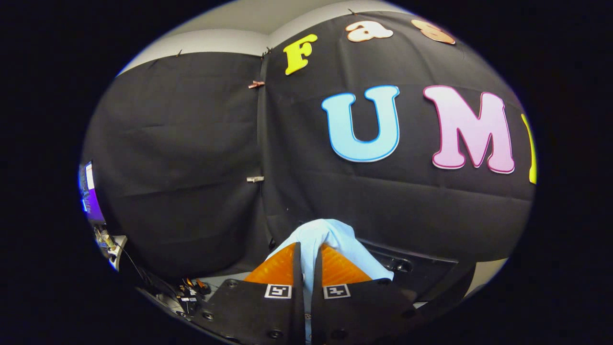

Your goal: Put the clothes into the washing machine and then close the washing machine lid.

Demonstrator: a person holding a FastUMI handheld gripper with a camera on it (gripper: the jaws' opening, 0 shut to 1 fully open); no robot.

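**Aloft: garment clamped in the gripper**

Pale blue cloth (330, 239) is pinched between the 2 fingers of the gripper (307, 261), both pressing on it; folds bulge just beyond the tips and drape right. Farther off, low right, sits a dark washing machine (407, 268), its contents indiscernible.

No words or numbers can be read. Lower centre, square coded markers (278, 291) sit on each finger of the gripper (308, 247), which pinches the pale cloth (335, 235). The panel (89, 191) at far left possibly carries print, but it is blurred.
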